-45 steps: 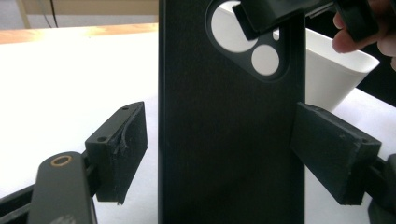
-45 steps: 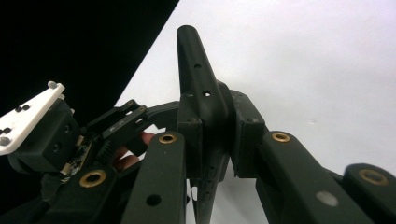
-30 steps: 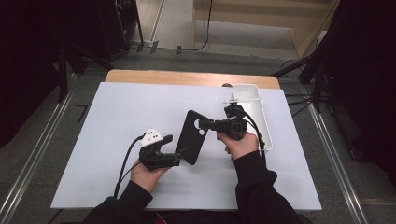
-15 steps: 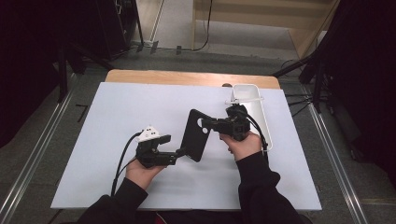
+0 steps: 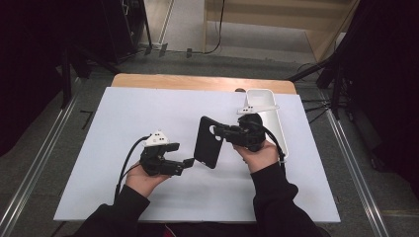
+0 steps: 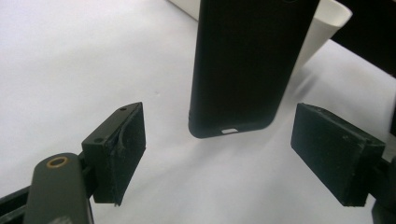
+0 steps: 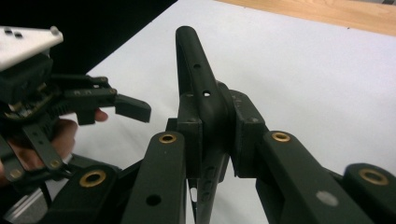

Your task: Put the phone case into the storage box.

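Right gripper (image 5: 221, 131): jaws clamped on black phone case (image 5: 207, 143), mid-frame.
Left gripper (image 5: 190, 162): jaws stood wide, gripping nothing, case's lower end ahead.

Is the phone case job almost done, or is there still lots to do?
Done so far: the right gripper is shut on the black phone case and holds it tilted above the white table. In hand now: the left gripper waits open just short of the case's bottom edge, not touching. Left, probably: closing on that end. The white tray sits behind.
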The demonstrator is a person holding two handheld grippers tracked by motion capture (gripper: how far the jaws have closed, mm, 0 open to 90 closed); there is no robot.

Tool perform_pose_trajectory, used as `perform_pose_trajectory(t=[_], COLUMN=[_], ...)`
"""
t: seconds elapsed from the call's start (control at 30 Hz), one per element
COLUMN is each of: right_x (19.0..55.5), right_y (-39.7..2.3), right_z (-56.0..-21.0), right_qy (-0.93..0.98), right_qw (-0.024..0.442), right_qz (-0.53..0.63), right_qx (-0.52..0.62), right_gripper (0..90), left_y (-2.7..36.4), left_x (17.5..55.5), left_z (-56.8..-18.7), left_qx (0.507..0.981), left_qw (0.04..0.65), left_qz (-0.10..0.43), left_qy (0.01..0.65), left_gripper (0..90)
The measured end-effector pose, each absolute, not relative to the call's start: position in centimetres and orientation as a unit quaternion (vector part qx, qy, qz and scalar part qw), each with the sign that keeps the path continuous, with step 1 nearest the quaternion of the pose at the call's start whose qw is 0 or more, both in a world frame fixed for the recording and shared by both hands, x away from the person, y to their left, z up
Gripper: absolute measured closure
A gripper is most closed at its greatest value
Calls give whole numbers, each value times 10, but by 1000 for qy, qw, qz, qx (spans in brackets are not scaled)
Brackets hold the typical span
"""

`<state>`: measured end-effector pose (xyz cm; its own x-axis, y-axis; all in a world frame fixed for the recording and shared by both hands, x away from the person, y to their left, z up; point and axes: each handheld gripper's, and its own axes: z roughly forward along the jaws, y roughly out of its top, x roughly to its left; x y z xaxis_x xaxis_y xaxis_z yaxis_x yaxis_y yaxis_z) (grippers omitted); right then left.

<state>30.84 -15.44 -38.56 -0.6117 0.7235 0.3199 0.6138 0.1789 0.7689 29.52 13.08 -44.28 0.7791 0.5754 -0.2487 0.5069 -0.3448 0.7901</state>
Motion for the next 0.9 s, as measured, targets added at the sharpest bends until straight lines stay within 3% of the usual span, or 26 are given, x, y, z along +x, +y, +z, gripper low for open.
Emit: perform_pose_trajectory(t=[0.27,0.5,0.7,0.8,0.9], right_x=[308,313,317,320,321], right_y=[-154,-158,-160,-162,-164], right_z=[-386,-387,-386,-385,-384], right_qy=[784,798,812,814,818], right_qw=[68,40,25,17,8], right_qz=[466,476,478,483,482], right_qx=[405,367,334,324,314], right_gripper=[750,750,750,750,750], left_y=[139,141,140,142,143], left_x=[303,306,308,312,313], left_z=[-437,-434,-426,-424,-423], left_qx=[826,839,847,842,843], left_qw=[454,446,438,443,445], left_qz=[7,-32,-34,-53,-57], left_qy=[334,311,299,302,296], left_gripper=[177,180,184,258,263])
